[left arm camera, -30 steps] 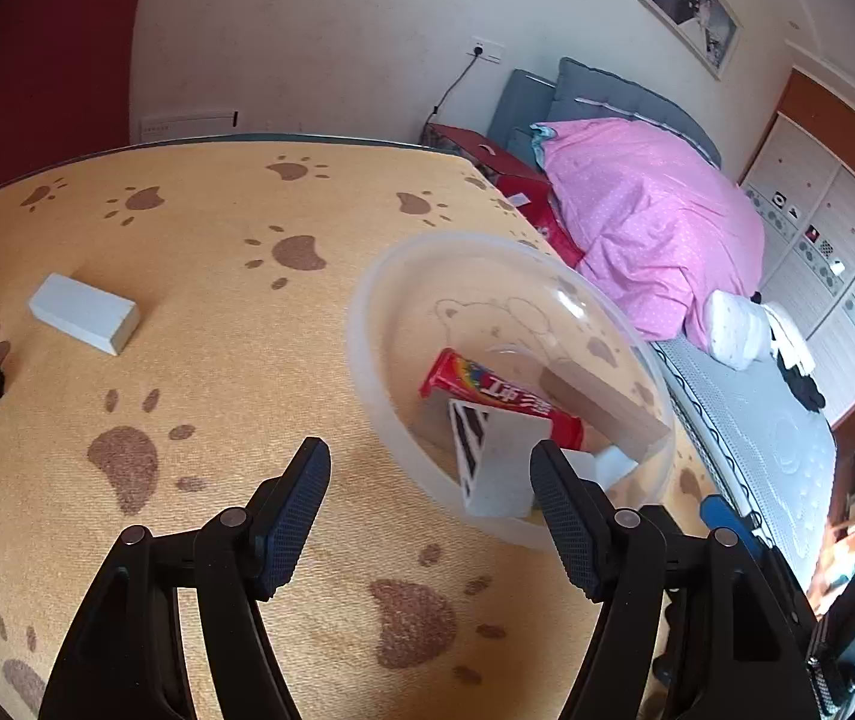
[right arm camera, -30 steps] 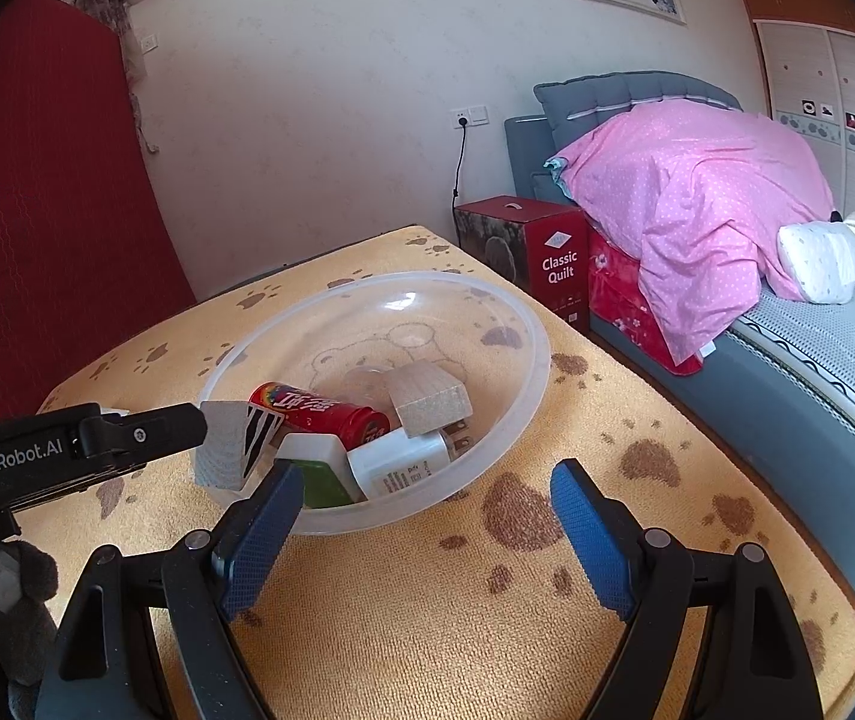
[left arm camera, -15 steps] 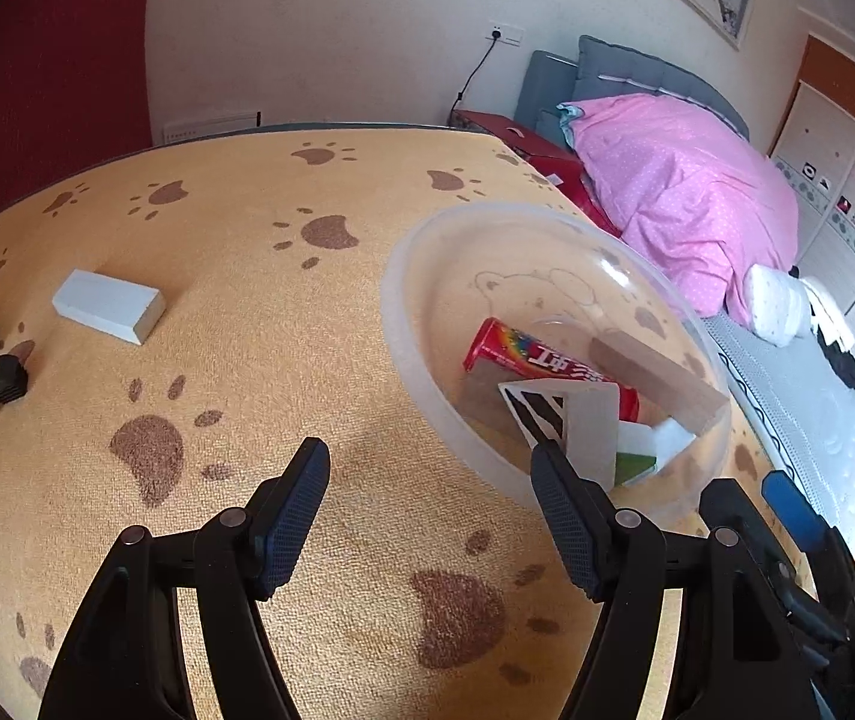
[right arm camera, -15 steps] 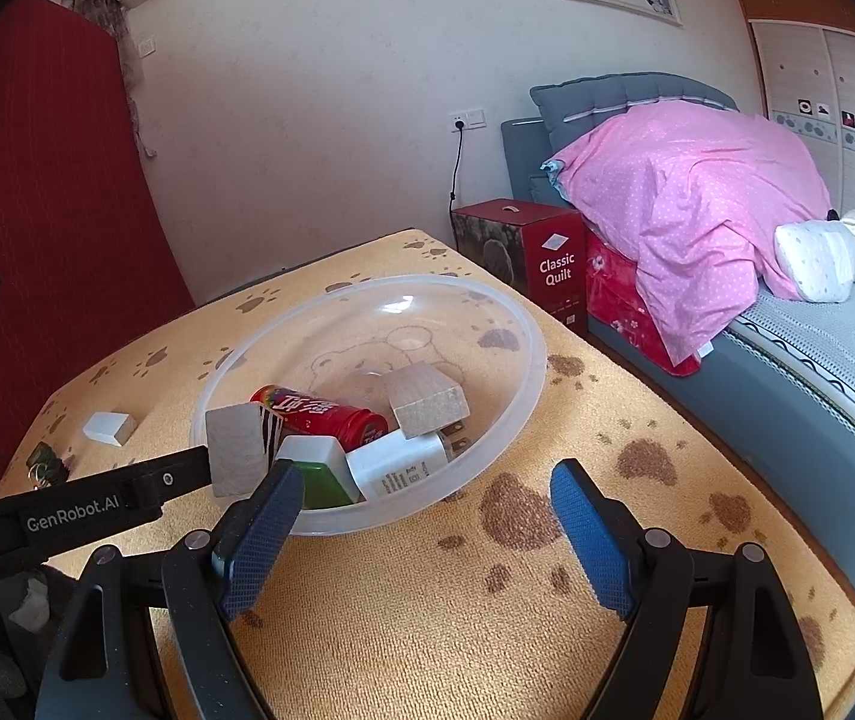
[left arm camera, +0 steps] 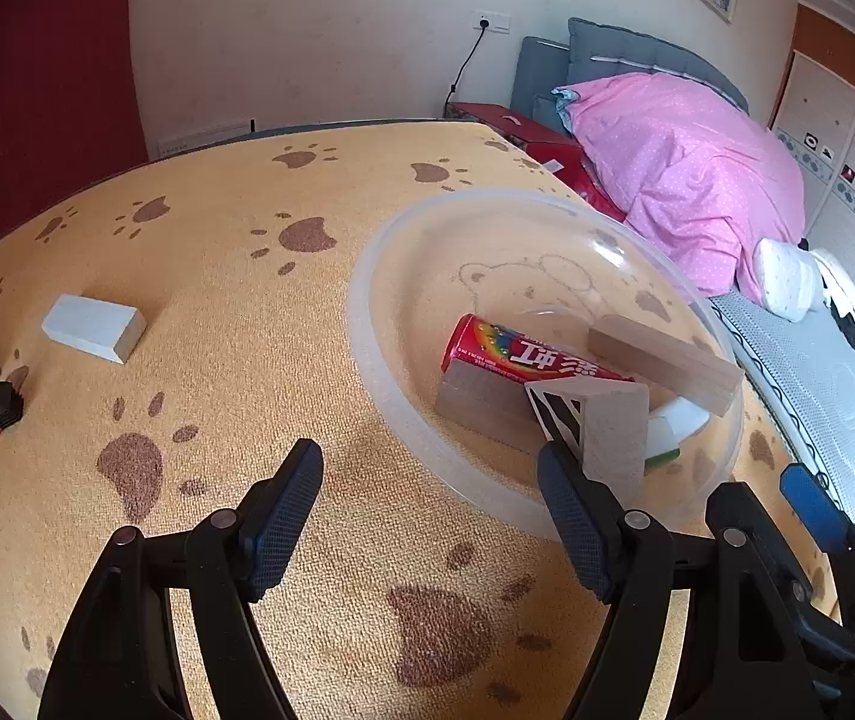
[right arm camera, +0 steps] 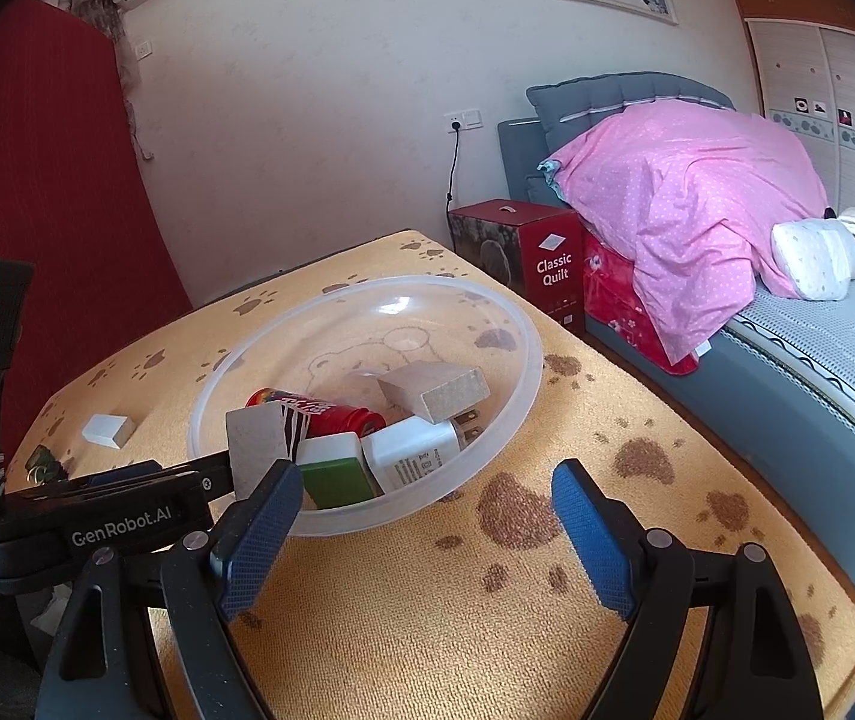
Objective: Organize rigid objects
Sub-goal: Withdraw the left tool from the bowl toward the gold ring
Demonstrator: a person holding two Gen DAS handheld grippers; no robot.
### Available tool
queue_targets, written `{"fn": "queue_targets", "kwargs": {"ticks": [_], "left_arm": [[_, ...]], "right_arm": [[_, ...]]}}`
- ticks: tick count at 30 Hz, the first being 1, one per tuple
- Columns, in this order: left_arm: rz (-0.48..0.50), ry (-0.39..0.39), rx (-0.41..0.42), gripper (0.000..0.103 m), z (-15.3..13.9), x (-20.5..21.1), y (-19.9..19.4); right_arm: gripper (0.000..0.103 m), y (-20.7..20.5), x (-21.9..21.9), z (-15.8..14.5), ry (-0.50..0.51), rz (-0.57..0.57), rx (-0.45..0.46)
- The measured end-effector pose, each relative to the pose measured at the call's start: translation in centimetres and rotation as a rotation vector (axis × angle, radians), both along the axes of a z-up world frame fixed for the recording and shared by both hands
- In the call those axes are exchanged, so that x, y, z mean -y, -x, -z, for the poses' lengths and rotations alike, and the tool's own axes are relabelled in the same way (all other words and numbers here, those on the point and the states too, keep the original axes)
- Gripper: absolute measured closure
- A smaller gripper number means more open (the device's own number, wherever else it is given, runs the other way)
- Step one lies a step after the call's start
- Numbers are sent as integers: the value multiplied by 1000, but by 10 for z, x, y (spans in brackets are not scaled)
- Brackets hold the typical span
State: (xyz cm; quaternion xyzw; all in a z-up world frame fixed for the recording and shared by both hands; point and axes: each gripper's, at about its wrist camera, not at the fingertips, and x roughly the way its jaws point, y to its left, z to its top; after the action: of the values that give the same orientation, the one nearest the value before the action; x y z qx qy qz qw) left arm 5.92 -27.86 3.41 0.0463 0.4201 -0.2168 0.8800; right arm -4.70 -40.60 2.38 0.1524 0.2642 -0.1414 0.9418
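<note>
Both the left gripper (left arm camera: 430, 516) and right gripper (right arm camera: 421, 531) stand released near the bowl (left arm camera: 367, 324); a white block (left arm camera: 93, 327) lies far left on the table (left arm camera: 235, 360).

Open left tongs (left arm camera: 430, 513) above paw-print cloth (left arm camera: 217, 360), clear bowl (left arm camera: 367, 354) holding red tube (left arm camera: 532, 357)

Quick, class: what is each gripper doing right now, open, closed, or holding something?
Left gripper: open, holding nothing.
Right gripper: open, holding nothing.
</note>
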Motion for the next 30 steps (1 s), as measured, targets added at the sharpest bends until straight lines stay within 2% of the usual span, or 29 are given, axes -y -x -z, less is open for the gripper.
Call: {"fn": "queue_targets", "kwargs": {"ticks": [8, 14, 30], "left_arm": [[22, 22, -7, 28, 0, -3, 1], [1, 40, -5, 28, -4, -17, 0], [-171, 73, -20, 28, -4, -91, -16]], "right_arm": [[14, 2, 2, 0, -9, 11, -1], [13, 2, 2, 0, -8, 10, -1], [9, 1, -5, 0, 13, -7, 3]]}}
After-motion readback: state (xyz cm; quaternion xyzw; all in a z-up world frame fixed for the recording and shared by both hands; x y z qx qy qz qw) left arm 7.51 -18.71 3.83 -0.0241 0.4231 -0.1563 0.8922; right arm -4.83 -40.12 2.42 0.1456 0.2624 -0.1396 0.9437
